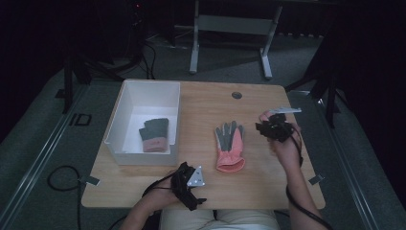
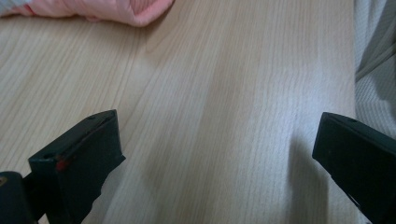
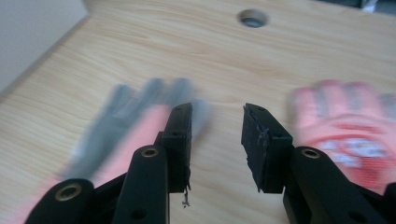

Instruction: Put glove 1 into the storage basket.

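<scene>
Fingers of both grippers released and empty, between one glove and the next.

High view: the right gripper (image 1: 268, 127) hangs above the table (image 1: 206, 105) with its fingers part-way apart and nothing between them; the grey-and-pink glove (image 1: 230, 146) lies flat just left of them; the left gripper (image 1: 184, 172) rests at the near edge, the white box (image 1: 148, 91) with a stowed glove (image 1: 154, 135) beyond its fingers. Left gripper view: the left gripper (image 2: 215, 140) is spread wide over bare wood; the glove's cuff (image 2: 116, 9) lies well ahead. Right gripper view: the right gripper (image 3: 217, 135) is parted; the glove (image 3: 121, 126) is blurred, ahead-left; a second pink glove (image 3: 345, 130) ahead-right. Judged step: boxing the gloves; next, lower onto a glove, pinch it, carry it to the box (image 3: 28, 37).
</scene>
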`<state>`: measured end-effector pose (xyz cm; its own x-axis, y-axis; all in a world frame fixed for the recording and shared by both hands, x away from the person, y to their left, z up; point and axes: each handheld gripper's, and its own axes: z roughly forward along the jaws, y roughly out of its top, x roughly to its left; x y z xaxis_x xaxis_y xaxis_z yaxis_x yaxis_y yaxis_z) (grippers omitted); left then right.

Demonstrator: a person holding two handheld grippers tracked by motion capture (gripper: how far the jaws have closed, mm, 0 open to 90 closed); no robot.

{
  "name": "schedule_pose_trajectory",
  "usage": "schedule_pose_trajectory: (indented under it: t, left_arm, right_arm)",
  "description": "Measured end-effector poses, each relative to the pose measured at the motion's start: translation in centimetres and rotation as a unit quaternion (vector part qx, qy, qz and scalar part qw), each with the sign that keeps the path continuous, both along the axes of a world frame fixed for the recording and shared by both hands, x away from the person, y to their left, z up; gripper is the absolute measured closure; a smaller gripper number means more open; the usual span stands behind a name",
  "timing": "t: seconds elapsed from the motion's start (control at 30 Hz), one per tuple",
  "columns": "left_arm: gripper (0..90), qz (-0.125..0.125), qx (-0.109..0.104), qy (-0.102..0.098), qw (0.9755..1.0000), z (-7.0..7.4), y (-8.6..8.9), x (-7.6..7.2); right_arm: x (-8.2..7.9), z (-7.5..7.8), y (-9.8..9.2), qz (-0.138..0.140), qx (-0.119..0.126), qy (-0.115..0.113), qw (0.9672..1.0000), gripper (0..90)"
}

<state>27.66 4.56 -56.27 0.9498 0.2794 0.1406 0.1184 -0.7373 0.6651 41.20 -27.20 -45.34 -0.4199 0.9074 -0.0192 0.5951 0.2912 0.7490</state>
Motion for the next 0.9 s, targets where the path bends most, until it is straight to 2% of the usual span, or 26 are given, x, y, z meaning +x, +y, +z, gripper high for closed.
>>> schedule_pose_trajectory:
  t: [0.03,0.07,0.1,0.17,0.2,0.3,0.37,0.4,0.43,0.57,0.67,0.7,0.73,0.8,0.87,0.9]
  left_arm:
    - [0.7,-0.001,0.003,-0.004,1.0000,0.0,0.0,0.0]
    - [0.7,-0.001,0.003,-0.004,1.0000,0.0,0.0,0.0]
    - [0.7,0.000,0.004,-0.005,1.0000,0.0,0.0,0.0]
    - [0.7,-0.001,0.009,-0.004,0.9999,-0.1,-0.1,0.0]
    - [0.7,0.000,0.011,-0.004,0.9999,-0.2,-0.1,0.0]
    - [0.7,0.000,0.012,-0.004,0.9999,-0.2,-0.1,0.0]
    - [0.7,0.002,0.010,-0.004,0.9999,-0.2,-0.1,0.0]
    - [0.7,0.002,0.009,-0.005,0.9999,-0.2,-0.1,0.0]
    - [0.7,0.003,0.008,-0.006,0.9999,-0.1,-0.1,0.0]
    - [0.7,0.002,0.008,-0.007,0.9999,-0.1,-0.1,0.0]
    - [0.7,0.003,0.006,-0.007,0.9999,-0.1,-0.1,-0.1]
    - [0.7,0.005,0.006,-0.007,0.9999,-0.1,0.0,-0.1]
    - [0.7,0.005,0.007,-0.007,0.9999,-0.1,0.0,0.0]
    - [0.7,0.008,0.006,-0.006,0.9999,-0.1,0.0,0.0]
    - [0.7,0.008,0.008,-0.007,0.9999,-0.1,0.0,0.0]
    - [0.7,0.007,0.010,-0.007,0.9999,-0.1,0.0,-0.1]
  right_arm:
    - [0.6,-0.1,-2.2,-0.015,-0.009,0.003,0.9998,62.9]
    - [0.6,-0.1,-2.2,-0.015,-0.009,0.003,0.9998,62.9]
    - [1.2,-0.3,-4.1,-0.029,-0.012,0.008,0.9995,62.9]
    - [1.5,-0.3,-4.6,-0.031,-0.014,0.008,0.9994,62.8]
    - [1.9,-0.3,-5.6,-0.028,-0.020,-0.001,0.9994,62.1]
    - [3.4,-0.7,-7.8,-0.026,-0.033,-0.003,0.9991,59.5]
    - [3.7,-0.8,-8.1,-0.027,-0.031,0.000,0.9992,59.1]
    - [4.2,-1.1,-8.7,-0.032,-0.034,-0.001,0.9989,59.2]
    - [5.1,-1.5,-9.4,-0.026,-0.027,0.004,0.9993,58.1]
    - [6.2,-2.3,-9.9,-0.033,-0.028,0.013,0.9990,55.7]
    - [7.5,-3.5,-10.2,-0.039,-0.026,0.027,0.9985,54.2]
    - [8.1,-4.5,-10.2,-0.042,-0.039,0.037,0.9977,53.7]
    - [8.1,-4.5,-10.2,-0.042,-0.039,0.037,0.9977,53.7]
    - [8.4,-5.6,-10.0,-0.037,-0.038,0.051,0.9973,51.1]
    - [8.4,-6.3,-9.7,-0.036,-0.050,0.054,0.9967,51.5]
    - [8.4,-6.9,-9.3,-0.032,-0.070,0.048,0.9959,52.4]
